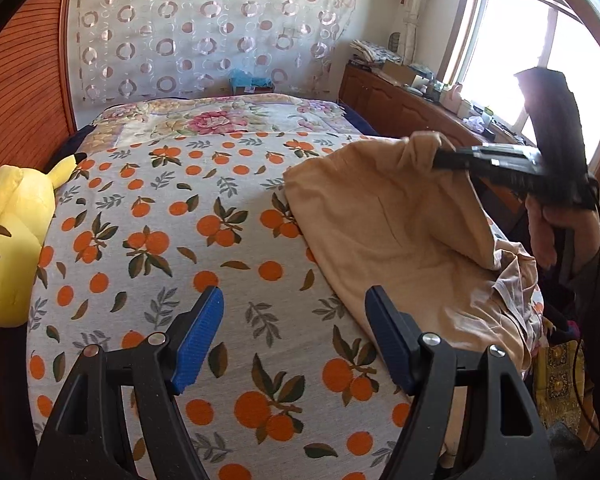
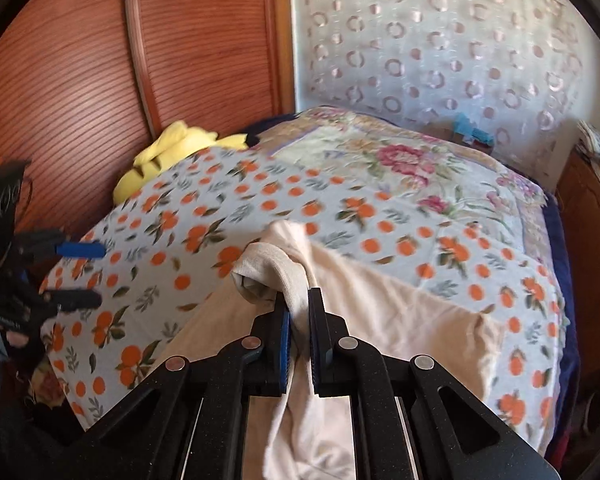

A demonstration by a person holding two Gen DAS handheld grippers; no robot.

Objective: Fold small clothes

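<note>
A beige garment (image 1: 380,232) lies on the right side of the orange-print bed cover (image 1: 160,240). My right gripper (image 1: 438,158) is shut on a bunched edge of the garment and lifts it above the bed. In the right wrist view the cloth (image 2: 296,304) is pinched between the shut fingers of the right gripper (image 2: 299,300), and the rest of the garment (image 2: 400,320) drapes below. My left gripper (image 1: 296,304) is open and empty, above the bed just left of the garment. It also shows in the right wrist view (image 2: 88,276), open, at the left.
A yellow plush toy (image 1: 12,240) lies at the bed's left edge against a wooden wardrobe (image 2: 80,60). A floral blanket (image 1: 220,120) covers the far end of the bed. A cluttered wooden cabinet (image 1: 400,92) stands at the right under a window. More clothes (image 1: 516,288) lie at the bed's right edge.
</note>
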